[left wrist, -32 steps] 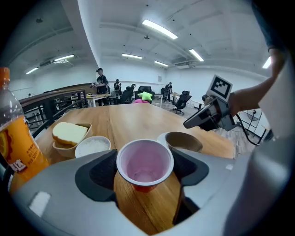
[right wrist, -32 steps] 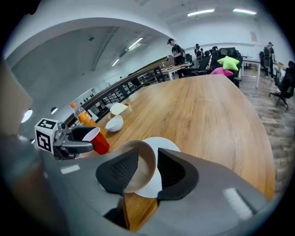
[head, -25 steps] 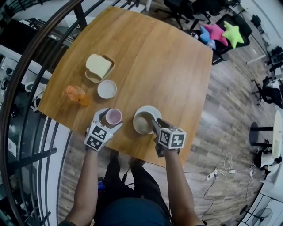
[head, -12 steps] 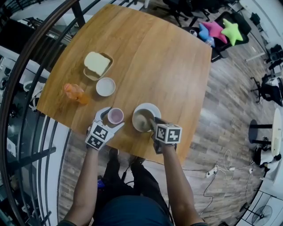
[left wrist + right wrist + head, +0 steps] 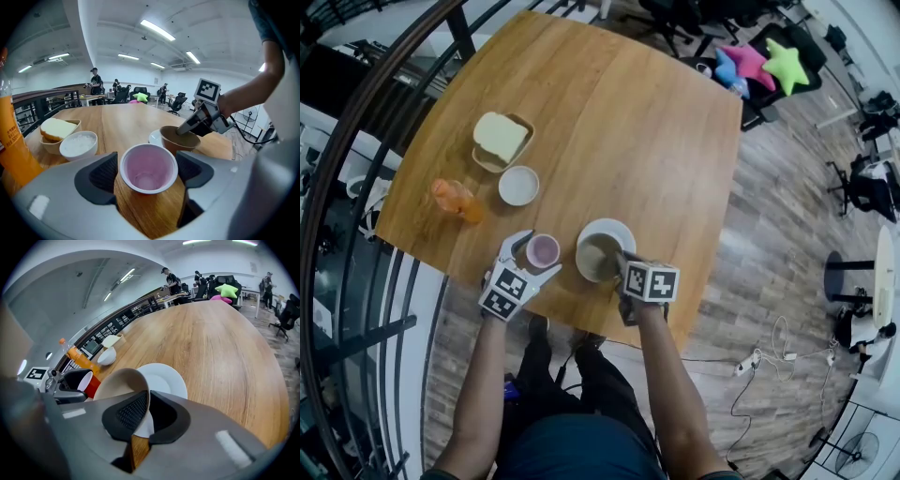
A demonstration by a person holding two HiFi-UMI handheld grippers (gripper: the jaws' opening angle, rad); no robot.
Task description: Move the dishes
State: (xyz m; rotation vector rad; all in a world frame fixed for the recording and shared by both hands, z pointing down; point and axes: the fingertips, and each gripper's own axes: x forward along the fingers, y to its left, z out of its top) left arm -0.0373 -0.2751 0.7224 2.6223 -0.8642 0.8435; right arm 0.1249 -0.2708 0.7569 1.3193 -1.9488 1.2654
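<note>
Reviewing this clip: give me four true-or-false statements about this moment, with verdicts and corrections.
1. The right gripper pinches the rim of the brown bowl. True.
2. The left gripper squeezes the pink cup. False: the cup stands between its jaws, which have just been opening, and the pads are clear of it.
3. A slice of bread lies in the wooden dish. True.
4. The orange bottle stands between the pink cup and the brown bowl. False: it stands left of the cup.
</note>
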